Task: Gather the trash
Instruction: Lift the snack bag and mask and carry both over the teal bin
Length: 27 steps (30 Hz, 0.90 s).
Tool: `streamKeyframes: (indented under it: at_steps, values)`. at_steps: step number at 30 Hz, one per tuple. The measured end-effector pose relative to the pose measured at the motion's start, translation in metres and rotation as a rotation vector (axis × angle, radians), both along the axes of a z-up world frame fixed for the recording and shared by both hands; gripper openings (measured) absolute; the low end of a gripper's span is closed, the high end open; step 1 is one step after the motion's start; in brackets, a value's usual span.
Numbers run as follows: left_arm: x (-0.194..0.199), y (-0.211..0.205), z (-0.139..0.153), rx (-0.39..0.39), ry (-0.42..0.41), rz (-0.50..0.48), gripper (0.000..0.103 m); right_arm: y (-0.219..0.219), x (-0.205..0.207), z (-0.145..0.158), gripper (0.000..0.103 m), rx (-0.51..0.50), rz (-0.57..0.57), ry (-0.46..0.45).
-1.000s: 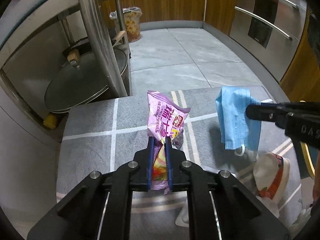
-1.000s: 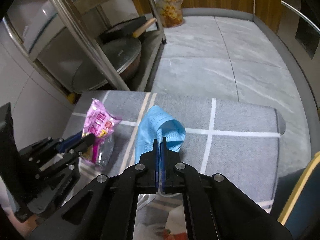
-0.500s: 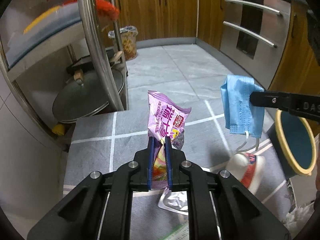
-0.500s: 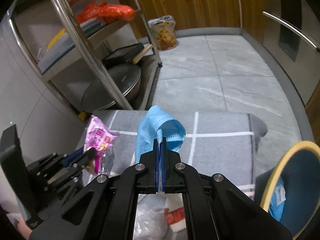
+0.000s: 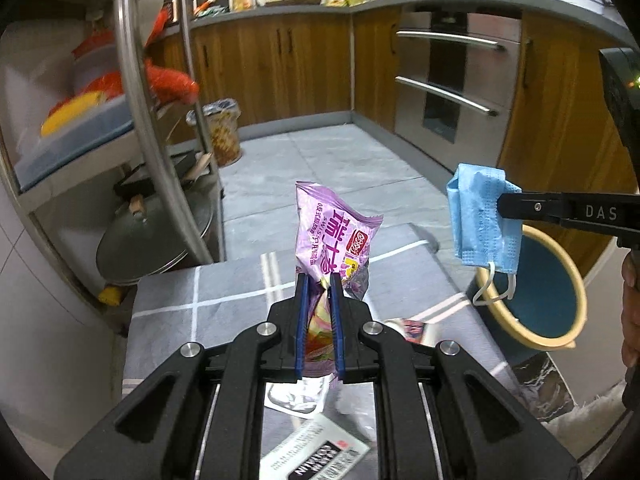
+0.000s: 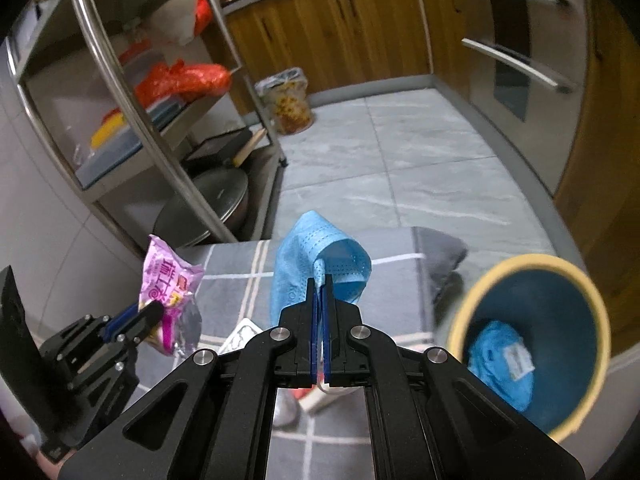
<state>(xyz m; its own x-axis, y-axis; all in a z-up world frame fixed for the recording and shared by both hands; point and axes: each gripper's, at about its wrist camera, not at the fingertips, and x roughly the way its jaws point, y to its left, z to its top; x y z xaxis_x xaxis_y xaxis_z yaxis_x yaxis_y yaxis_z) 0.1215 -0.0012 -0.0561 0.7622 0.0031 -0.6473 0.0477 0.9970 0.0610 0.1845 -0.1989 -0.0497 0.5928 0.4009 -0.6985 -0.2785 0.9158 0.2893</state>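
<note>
My left gripper (image 5: 319, 280) is shut on a purple snack wrapper (image 5: 334, 236), which stands up above its fingers over the grey checked mat (image 5: 224, 292). The same wrapper (image 6: 166, 284) and left gripper (image 6: 154, 309) appear at lower left in the right wrist view. My right gripper (image 6: 319, 280) is shut on a folded blue face mask (image 6: 310, 264). From the left wrist, that mask (image 5: 478, 224) hangs from the right gripper (image 5: 505, 205), ear loops dangling over the bin's rim. The blue bin with a yellow rim (image 6: 592, 312) (image 5: 568, 276) stands at the right and holds blue trash (image 6: 502, 364).
More litter lies on the mat: a silver wrapper (image 5: 294, 396), a printed carton (image 5: 316, 452) and a red-and-white cup (image 5: 410, 328). A steel rack (image 6: 132, 120) with pans stands left. A bagged bin (image 5: 222, 132) sits by wooden cabinets (image 5: 280, 64). An oven front (image 5: 448, 80) is right.
Both grippers have risen with their loads, and the views now take in more of the kitchen. The yellow-rimmed bin has come into view at the right, close under the mask.
</note>
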Motion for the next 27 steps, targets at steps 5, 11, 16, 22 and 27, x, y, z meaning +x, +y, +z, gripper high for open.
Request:
streamKeyframes:
  at_steps: [5, 11, 16, 22, 27]
  values:
    - [-0.015, -0.025, 0.015, -0.010, -0.038, -0.049, 0.010, -0.046, -0.023, 0.017, 0.003, 0.027, -0.069, -0.042]
    - [-0.027, -0.044, 0.022, -0.017, -0.062, -0.094, 0.010, -0.090, -0.046, 0.031, 0.003, -0.035, -0.133, -0.108]
    - [-0.033, -0.056, 0.030, -0.036, -0.094, -0.128, 0.010, -0.125, -0.058, 0.037, 0.003, -0.010, -0.210, -0.144]
    - [-0.034, -0.078, 0.035, -0.049, -0.125, -0.188, 0.010, -0.152, -0.058, 0.038, 0.003, 0.019, -0.288, -0.151]
    - [-0.031, -0.093, 0.034, -0.062, -0.132, -0.226, 0.010, -0.162, -0.054, 0.034, 0.003, -0.027, -0.324, -0.141]
